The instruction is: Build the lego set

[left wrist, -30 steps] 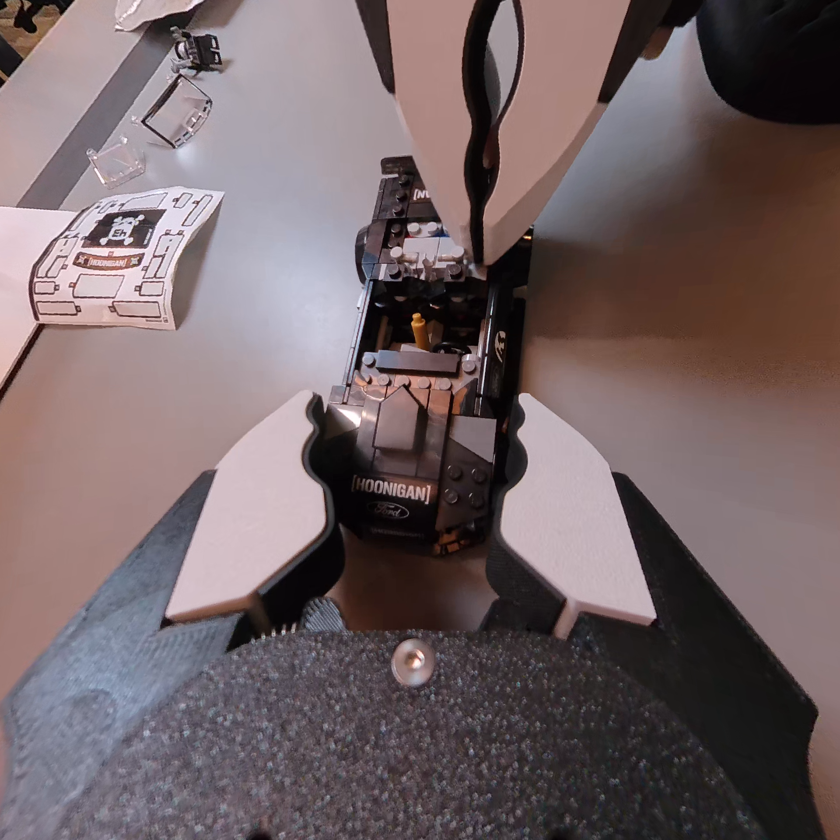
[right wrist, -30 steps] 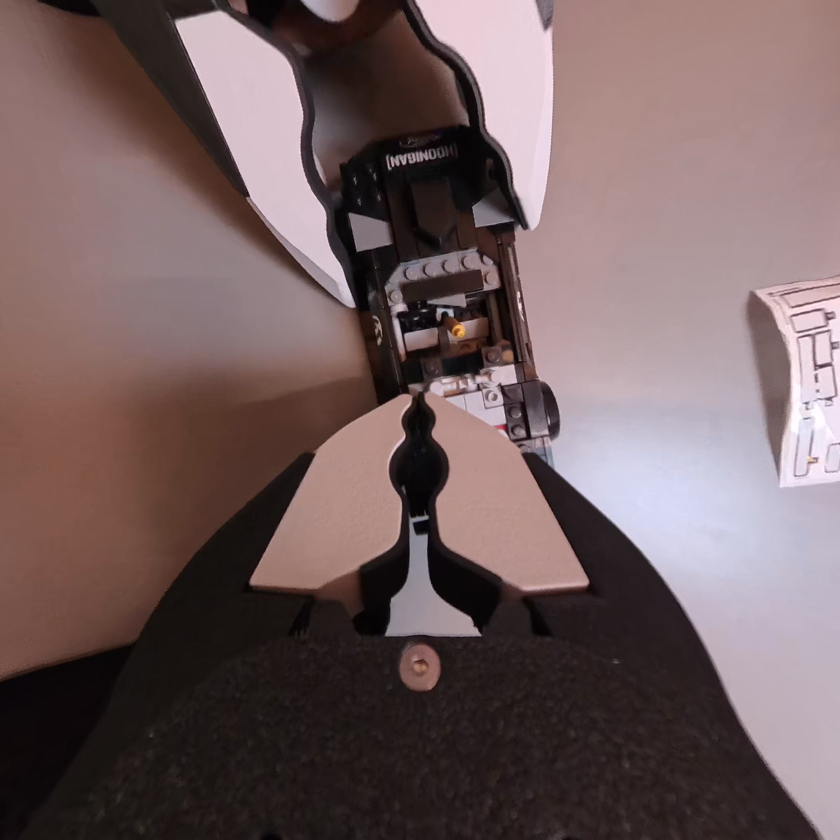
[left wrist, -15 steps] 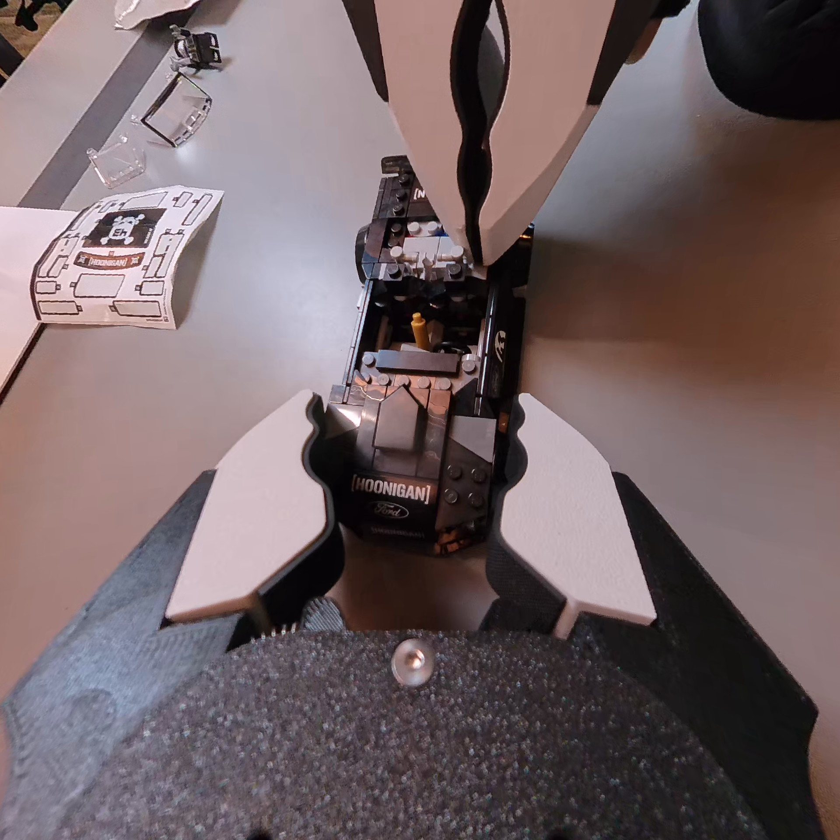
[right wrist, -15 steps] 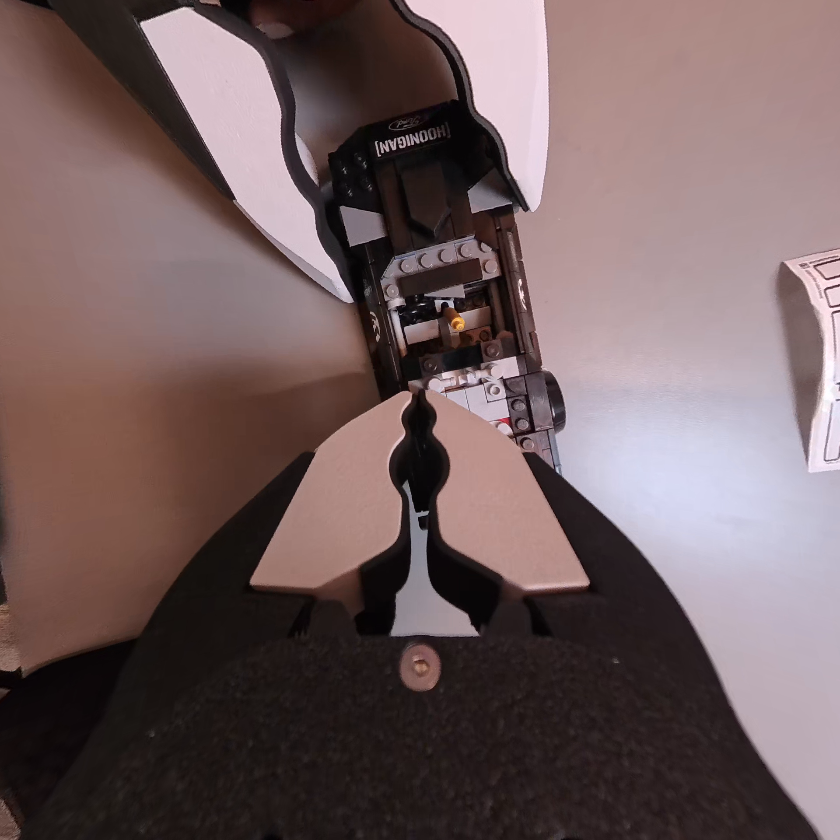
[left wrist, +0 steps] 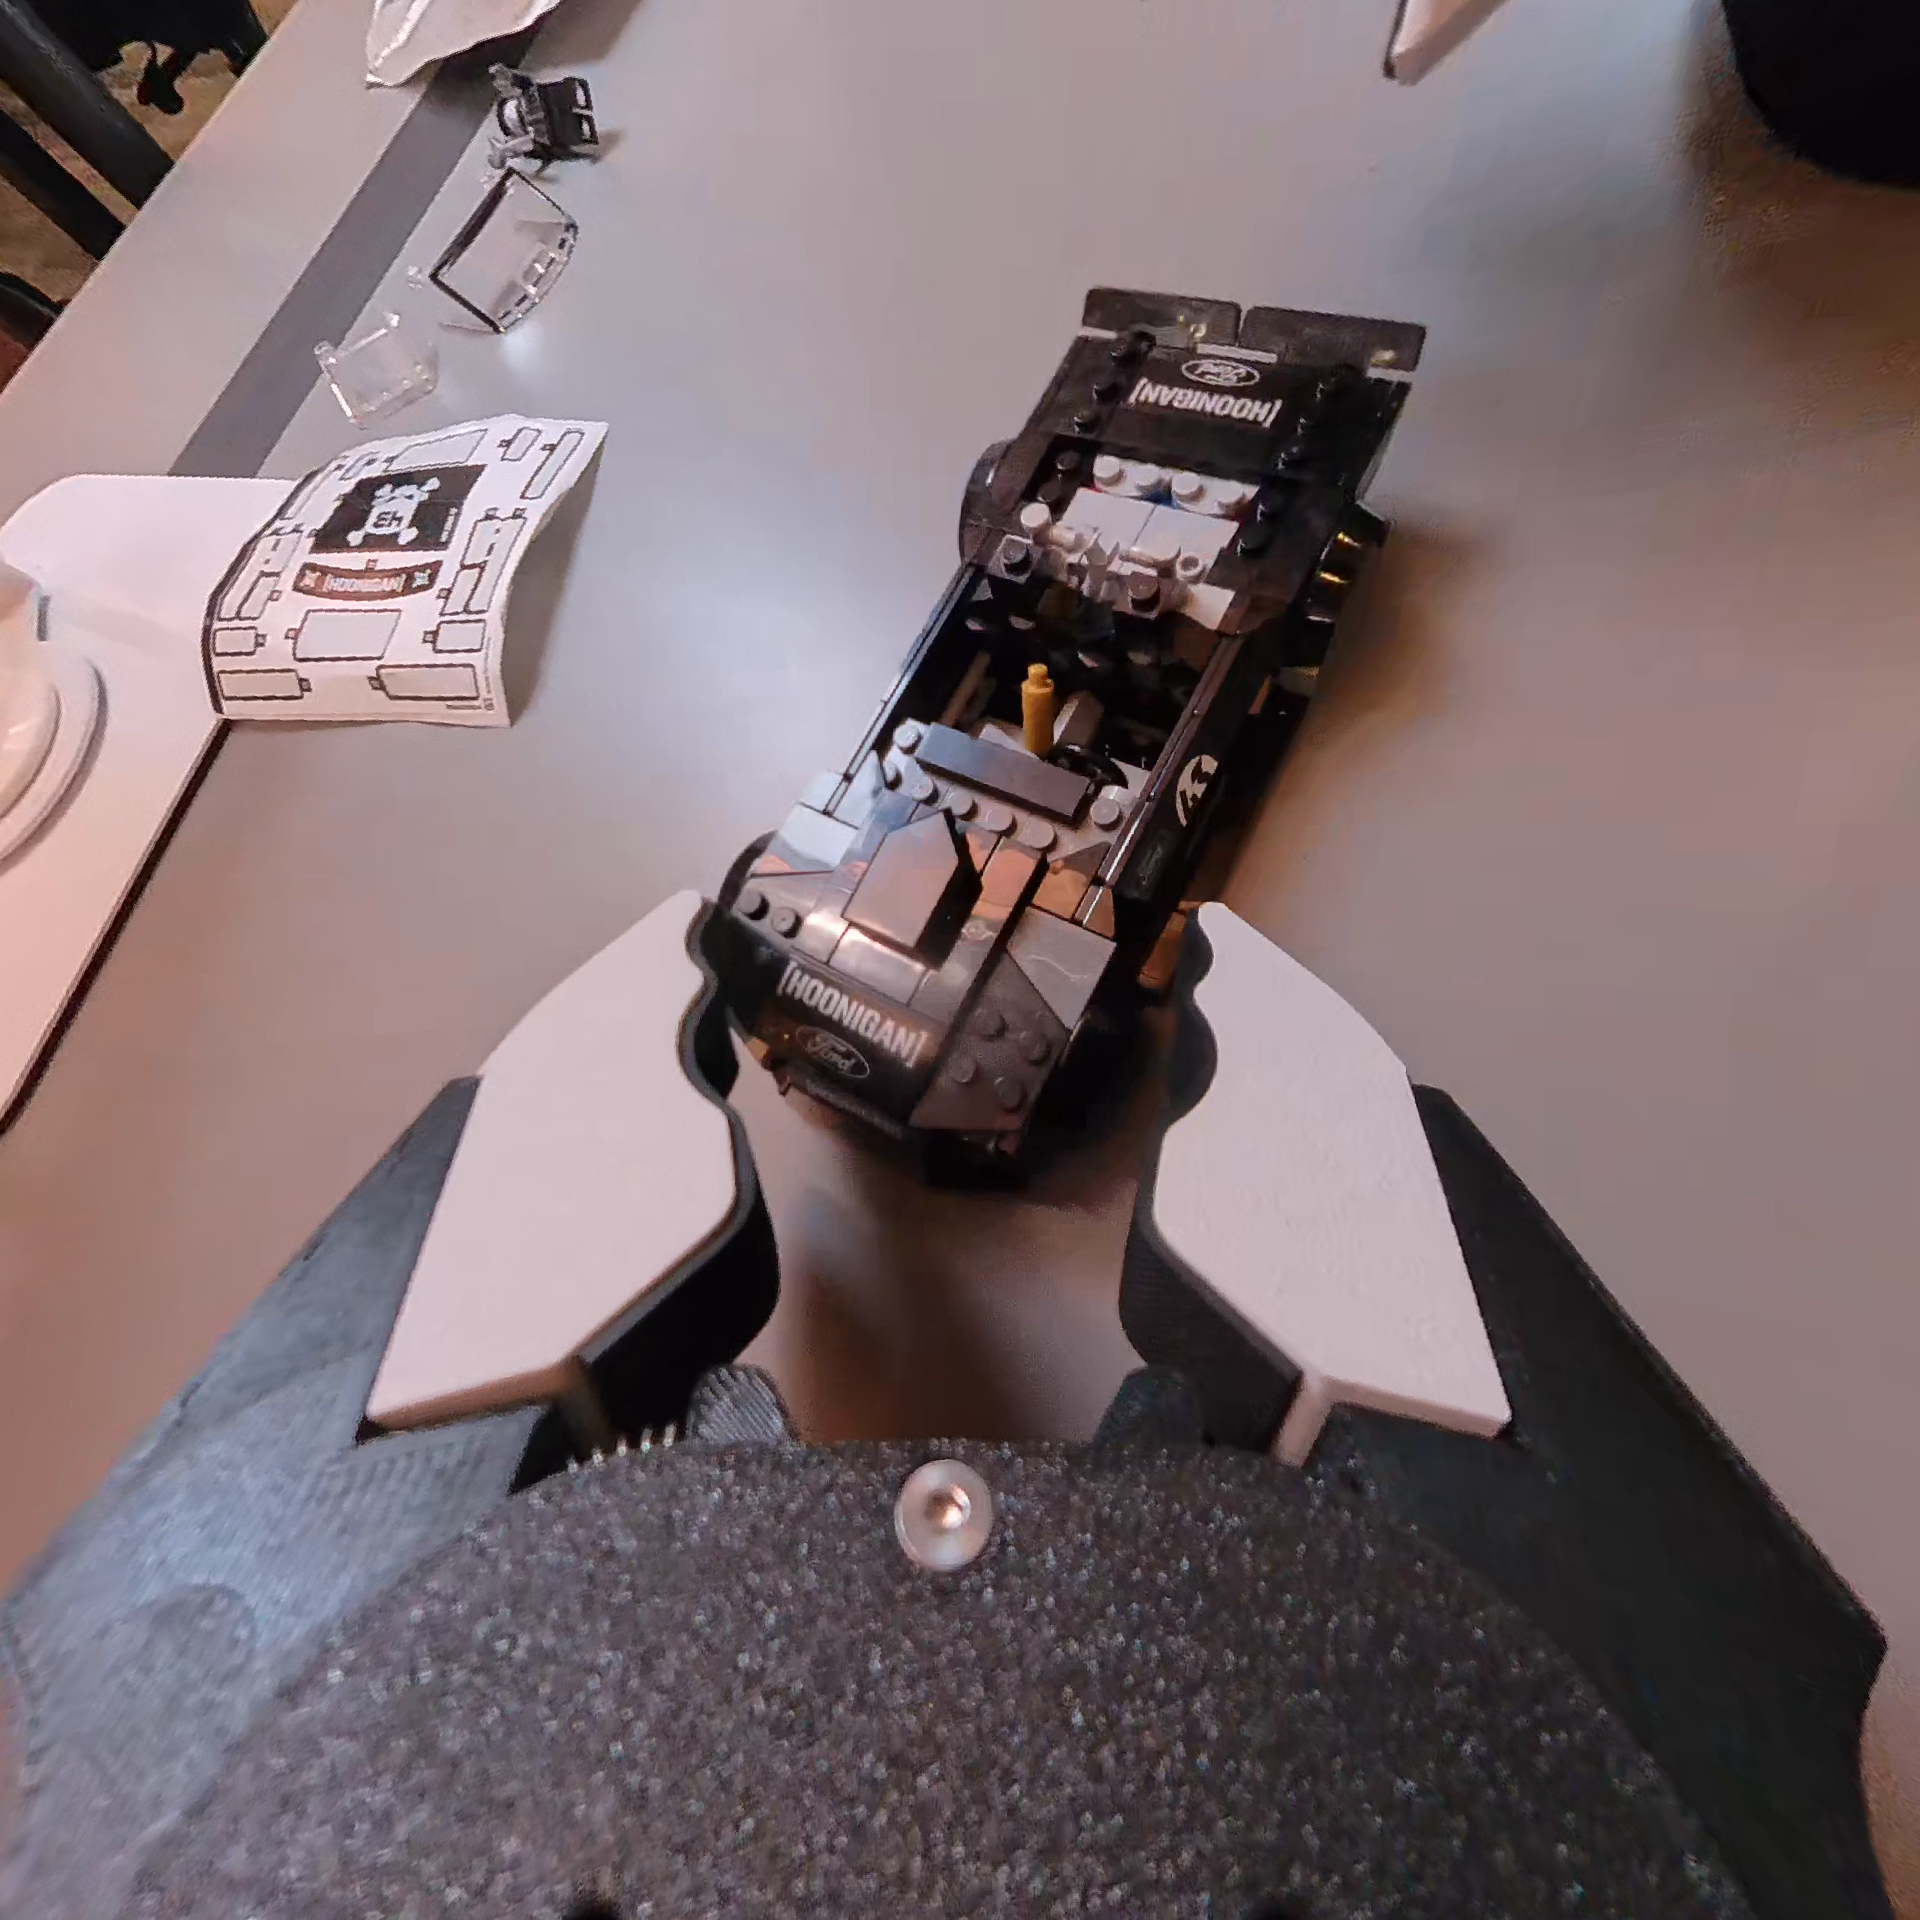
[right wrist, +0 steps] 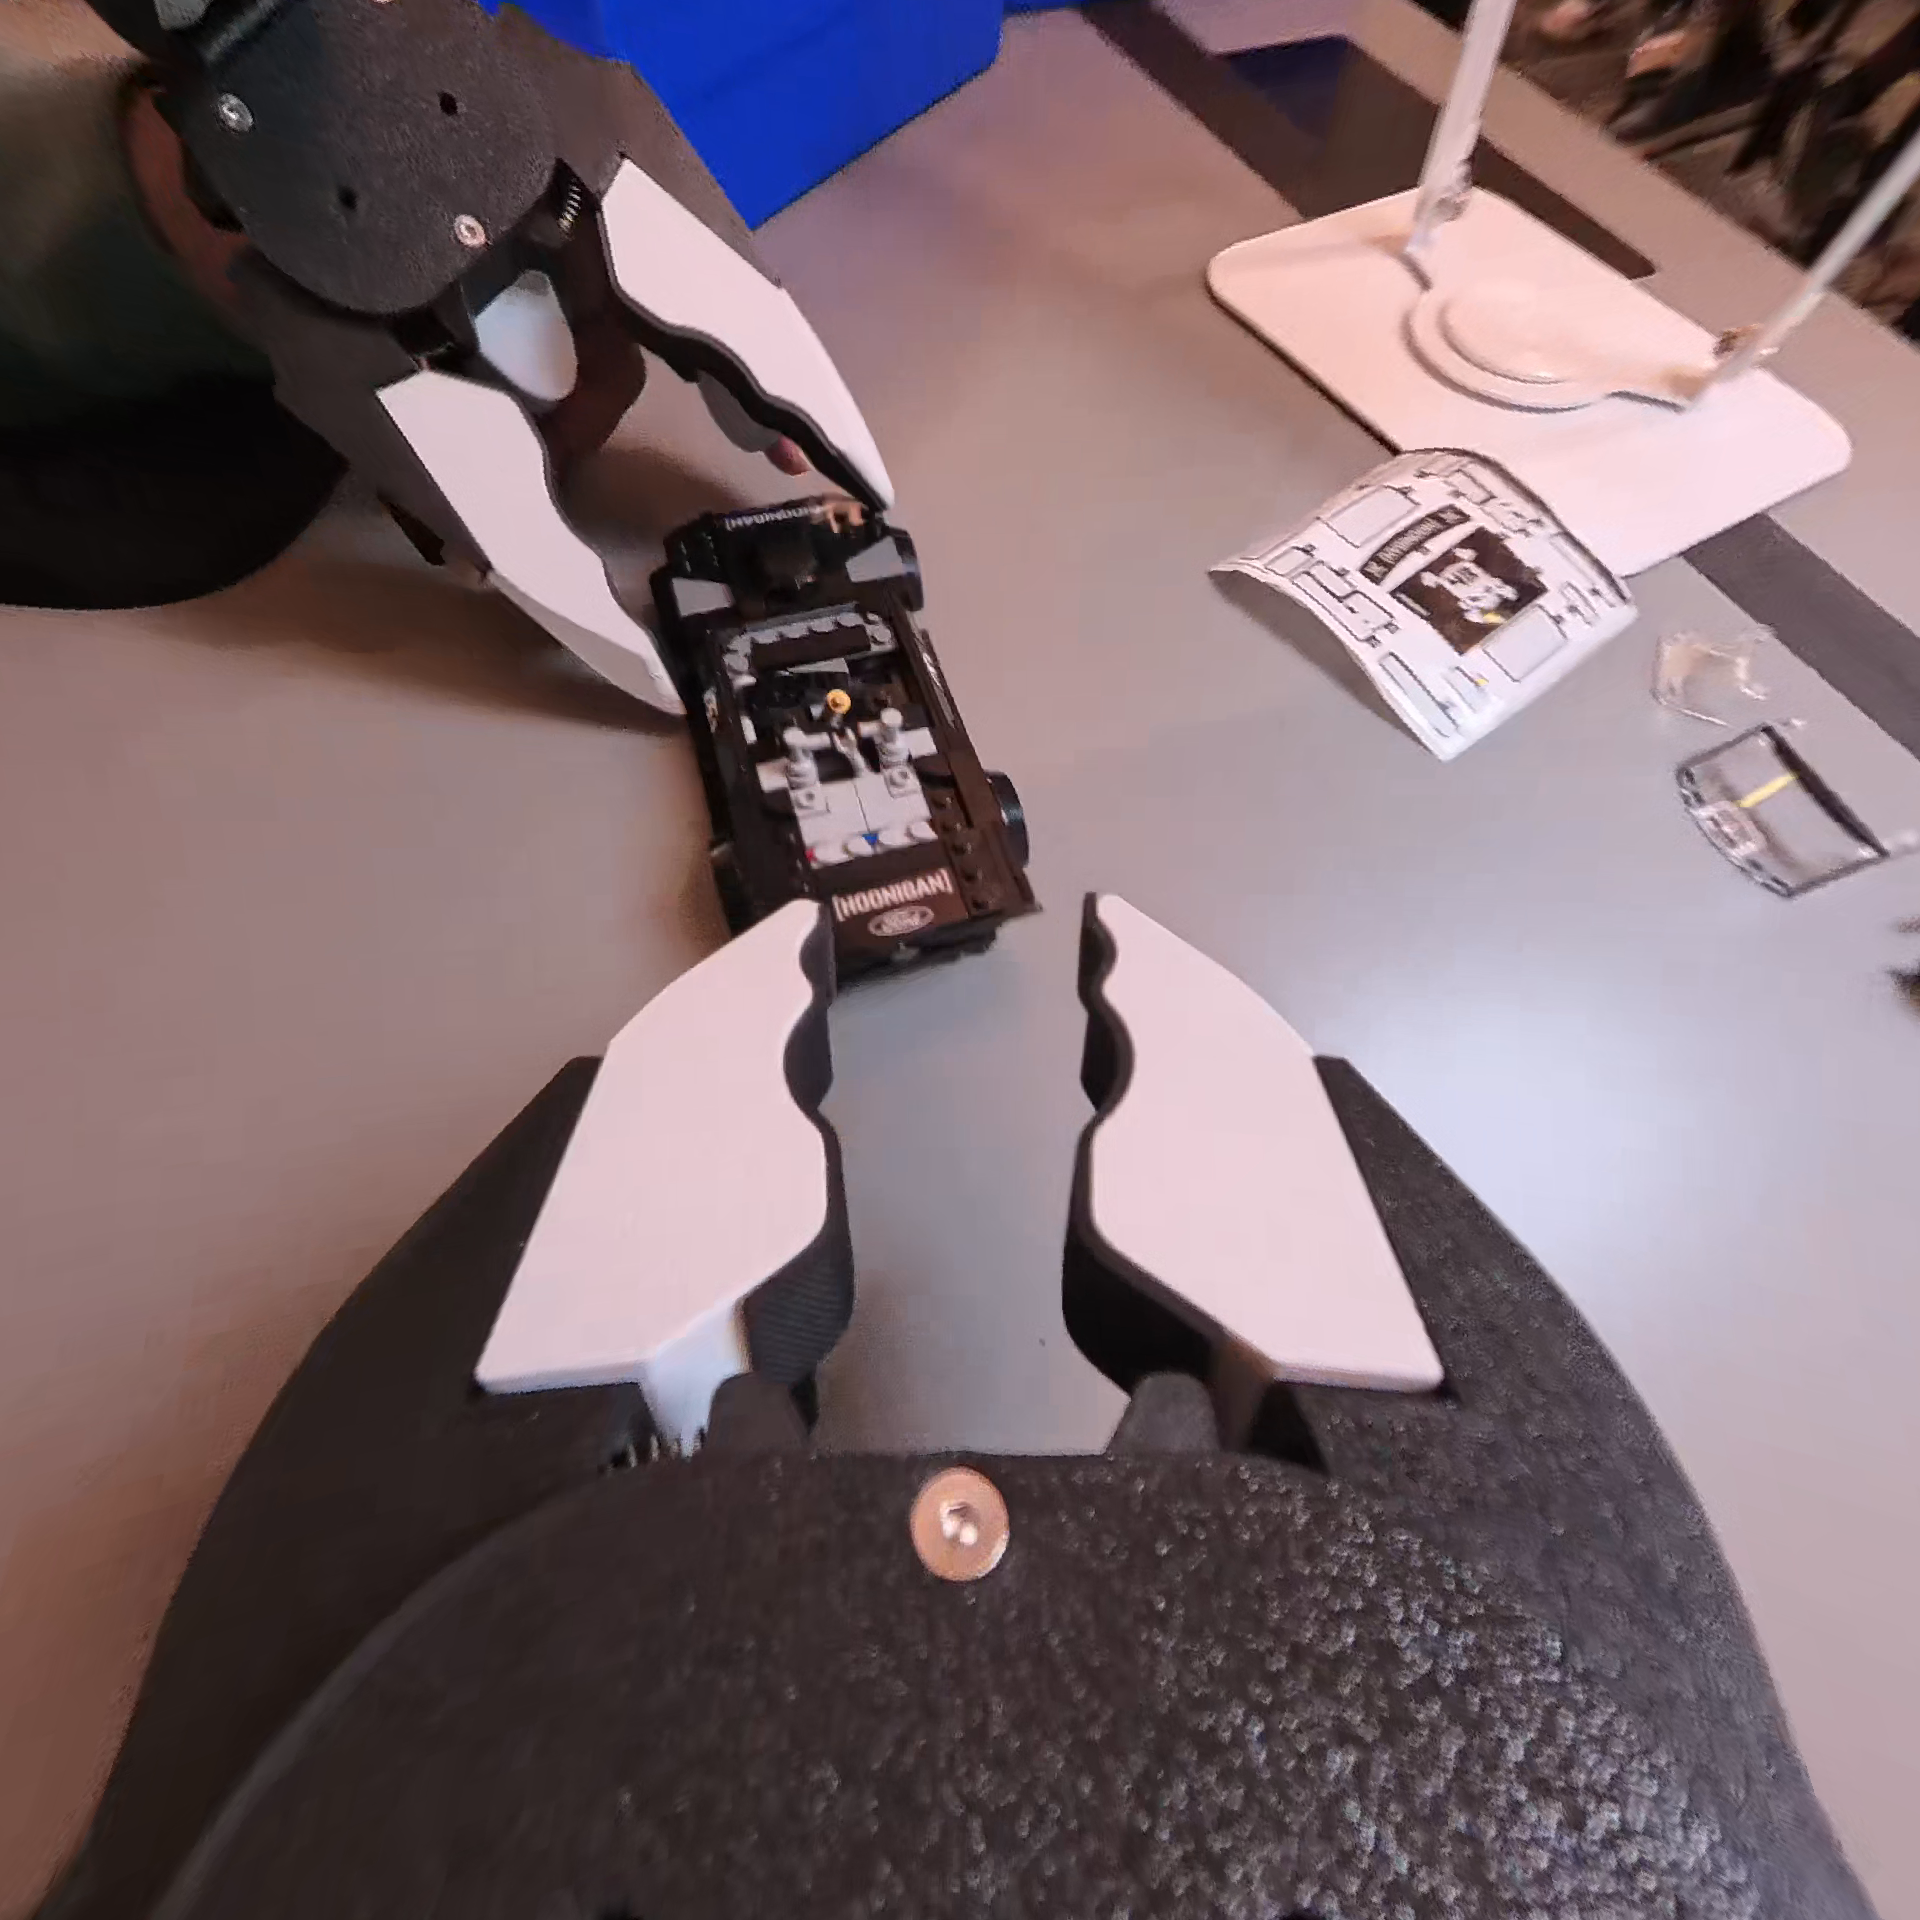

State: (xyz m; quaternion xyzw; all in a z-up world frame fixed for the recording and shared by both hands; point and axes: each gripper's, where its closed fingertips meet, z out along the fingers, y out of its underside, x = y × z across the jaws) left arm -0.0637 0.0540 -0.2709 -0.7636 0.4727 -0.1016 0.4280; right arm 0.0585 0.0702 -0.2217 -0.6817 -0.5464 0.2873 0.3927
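The black lego car (left wrist: 1070,748) stands on the grey table (left wrist: 1558,727), roofless, with a yellow lever in its cockpit. My left gripper (left wrist: 945,914) is open. Its fingers straddle the car's nose, and the car sits slightly askew between them. In the right wrist view the car (right wrist: 842,748) lies ahead, with the left gripper (right wrist: 764,592) around its far end. My right gripper (right wrist: 951,914) is open and empty, just behind the car's rear end. Only one white fingertip of it (left wrist: 1423,42) shows in the left wrist view.
A sticker sheet (left wrist: 405,582) (right wrist: 1434,592), a clear windscreen piece (left wrist: 509,249) (right wrist: 1777,821), a smaller clear piece (left wrist: 374,364) and a small black part (left wrist: 545,114) lie to one side. A white lamp base (right wrist: 1538,353) and a blue box (right wrist: 831,83) stand farther off. The left gripper's tips are roughly 15 centimetres from the right gripper's.
My right gripper has opened and drawn back from the car's rear deck. The car now sits turned a little between the left fingers, which stand slightly wider apart.
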